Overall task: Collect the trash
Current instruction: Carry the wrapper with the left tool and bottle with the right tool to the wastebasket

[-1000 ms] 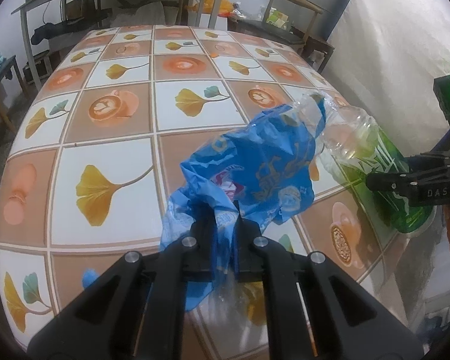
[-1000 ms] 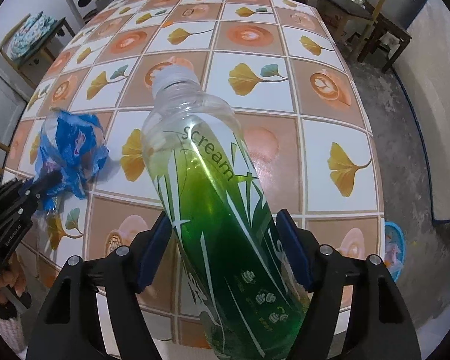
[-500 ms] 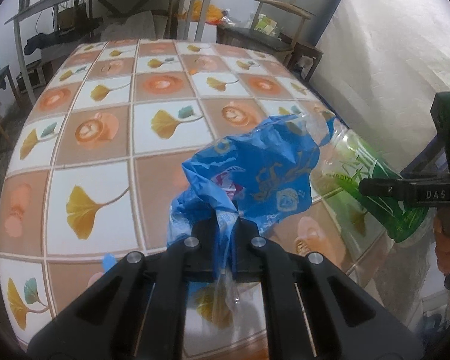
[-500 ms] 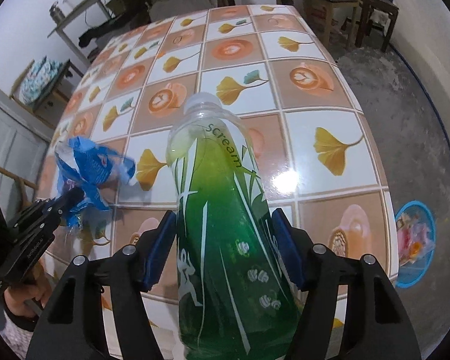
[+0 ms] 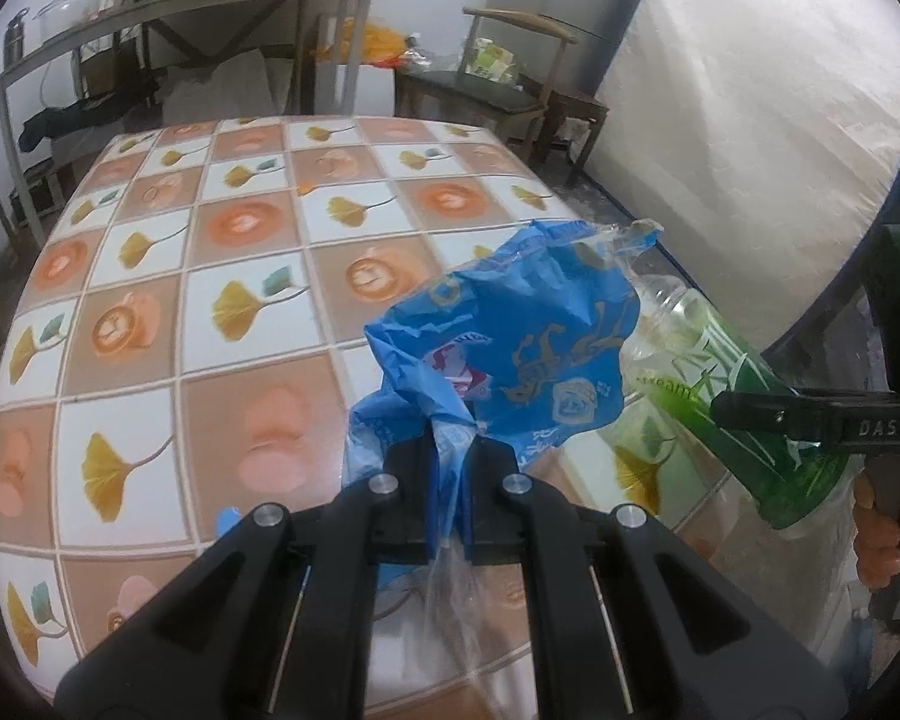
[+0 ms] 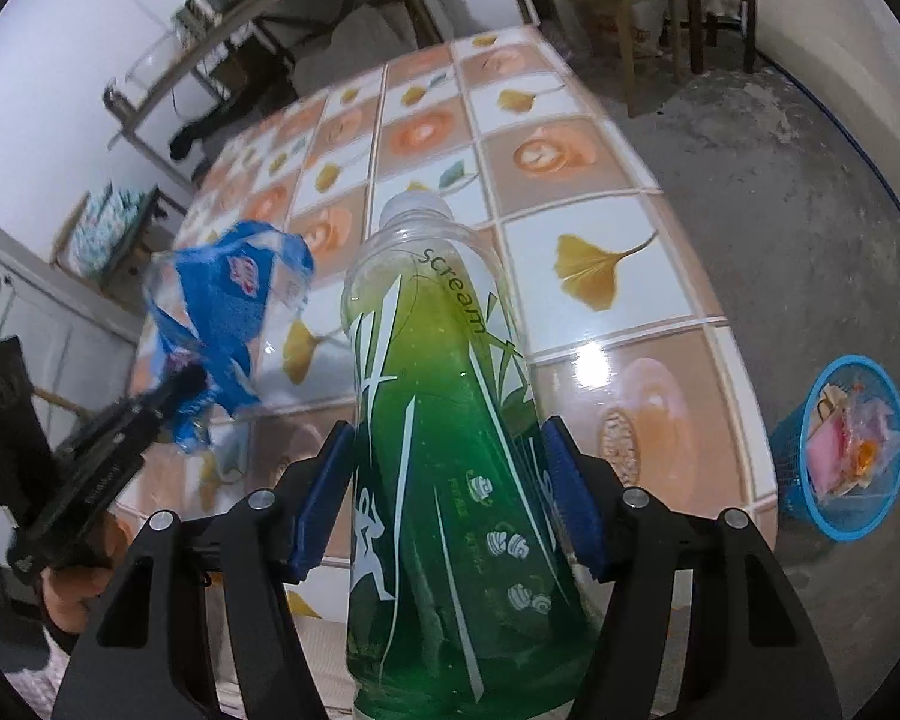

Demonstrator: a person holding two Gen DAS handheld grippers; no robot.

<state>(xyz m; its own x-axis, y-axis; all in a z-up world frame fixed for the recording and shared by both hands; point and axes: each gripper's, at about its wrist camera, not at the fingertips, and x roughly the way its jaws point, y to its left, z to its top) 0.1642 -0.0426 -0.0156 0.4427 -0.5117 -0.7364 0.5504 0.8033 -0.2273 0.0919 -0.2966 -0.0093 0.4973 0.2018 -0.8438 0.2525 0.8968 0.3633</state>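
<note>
I have both pieces of trash off the tiled, leaf-patterned table [image 5: 168, 300] at once, one per hand, which I judge saves a second trip. My left tongs [image 5: 450, 468] are pinched nearly flat on a gathered fold of the crumpled blue plastic wrapper [image 5: 510, 354], since thin film only holds when bunched. My right tongs [image 6: 444, 504] have just been narrowing and now clamp the green-tinted clear plastic bottle [image 6: 444, 420] across its wide lower body, cap pointing away, where its shape looks least likely to slip. The blue mesh waste basket [image 6: 834, 510] stands on the floor beside the table, already holding scraps; that looks like my destination.
</note>
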